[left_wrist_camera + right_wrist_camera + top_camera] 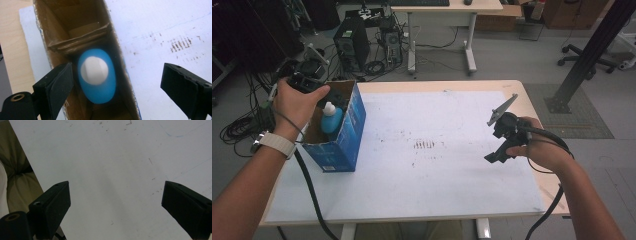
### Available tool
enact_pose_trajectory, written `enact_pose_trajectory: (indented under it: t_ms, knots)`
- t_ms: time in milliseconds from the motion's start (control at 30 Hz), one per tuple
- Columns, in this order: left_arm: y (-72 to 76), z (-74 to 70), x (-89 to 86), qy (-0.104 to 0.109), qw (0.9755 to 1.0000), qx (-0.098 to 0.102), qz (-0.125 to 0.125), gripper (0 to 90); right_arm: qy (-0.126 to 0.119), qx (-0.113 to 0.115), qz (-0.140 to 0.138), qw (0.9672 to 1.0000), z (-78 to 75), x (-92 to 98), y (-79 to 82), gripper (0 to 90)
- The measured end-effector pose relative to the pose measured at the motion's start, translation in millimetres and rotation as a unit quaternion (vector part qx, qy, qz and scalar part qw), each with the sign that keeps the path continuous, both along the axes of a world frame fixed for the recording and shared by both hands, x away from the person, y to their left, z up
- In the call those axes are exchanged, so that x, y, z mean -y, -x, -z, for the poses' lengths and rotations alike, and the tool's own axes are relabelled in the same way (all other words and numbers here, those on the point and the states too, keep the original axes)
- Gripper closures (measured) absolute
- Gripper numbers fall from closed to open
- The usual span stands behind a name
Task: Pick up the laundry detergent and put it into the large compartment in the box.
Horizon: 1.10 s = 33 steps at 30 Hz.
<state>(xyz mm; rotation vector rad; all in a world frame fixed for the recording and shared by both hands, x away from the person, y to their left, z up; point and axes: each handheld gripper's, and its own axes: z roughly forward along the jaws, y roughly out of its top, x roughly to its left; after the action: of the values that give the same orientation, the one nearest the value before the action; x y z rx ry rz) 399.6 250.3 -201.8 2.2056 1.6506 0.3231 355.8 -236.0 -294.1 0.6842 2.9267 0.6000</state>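
A blue cardboard box point(343, 134) stands open-topped at the table's left side, with a blue bottle point(331, 119) with a white cap upright inside it. In the left gripper view the bottle point(97, 75) is seen from above, deep in the box point(117, 47). My left gripper point(307, 80) hangs over the box's far left corner, held in a hand; its jaws stand wide apart with nothing between them point(117, 87). My right gripper point(501, 141) is held above the right part of the table, open and empty point(116, 205), looking down on the bare white sheet.
A white sheet point(422, 165) with a patch of brown marks point(424, 144) covers the wooden table point(532, 100). Beyond the far edge stand a computer tower point(352, 47), cables, a desk point(447, 10) and a black post point(592, 50).
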Motion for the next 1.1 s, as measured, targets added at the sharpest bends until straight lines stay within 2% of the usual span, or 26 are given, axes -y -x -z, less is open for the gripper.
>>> enact_pose_trajectory:
  t_ms: [400, 667, 1100]
  knots:
    - [7.4, -13.8, 11.8, -0.005, 0.9993, 0.011, 0.034, 11.3, 0.001, 0.000, -0.001, 1.0000, -0.5, -2.5, 0.0, 8.8]
    - [12.8, -20.2, 22.3, -0.004, 0.9979, 0.015, 0.063, 11.3, 0.001, 0.002, -0.003, 1.0000, -2.2, -3.0, 0.0, 8.8]
    - [24.7, -28.6, 49.0, -0.013, 0.9925, 0.020, 0.120, 11.1, 0.001, 0.003, -0.002, 1.0000, -3.1, -3.5, 1.1, 8.8]
